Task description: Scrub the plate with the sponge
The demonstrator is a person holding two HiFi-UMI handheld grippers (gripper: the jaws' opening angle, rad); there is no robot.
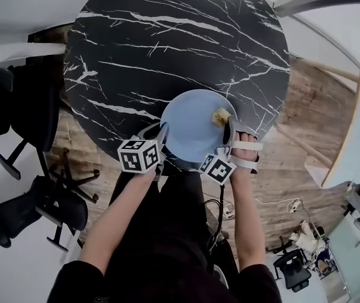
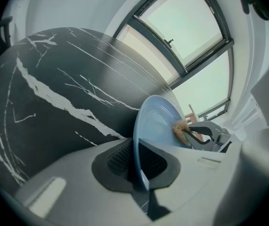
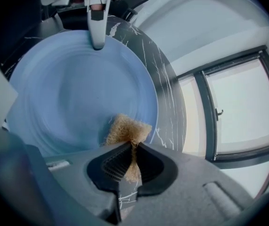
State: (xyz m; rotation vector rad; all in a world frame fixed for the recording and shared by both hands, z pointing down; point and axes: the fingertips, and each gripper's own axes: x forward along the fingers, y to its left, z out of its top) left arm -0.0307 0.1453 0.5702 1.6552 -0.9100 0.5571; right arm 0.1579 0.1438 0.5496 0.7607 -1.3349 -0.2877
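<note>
While the left tool (image 2: 138,166) grips the plate (image 1: 189,128), the right tool (image 3: 133,157) pinches the sponge (image 3: 127,128).

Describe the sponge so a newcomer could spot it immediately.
Start at the round black marble table; at its near edge is a pale blue plate. By the plate's right rim is the sponge, a small tan fibrous wad pinched in the right gripper, the only rough, straw-coloured thing there.

Pale blue plate (image 1: 192,128) at near edge of table (image 1: 167,43) — tan fibrous sponge (image 1: 221,116) on right side.
</note>
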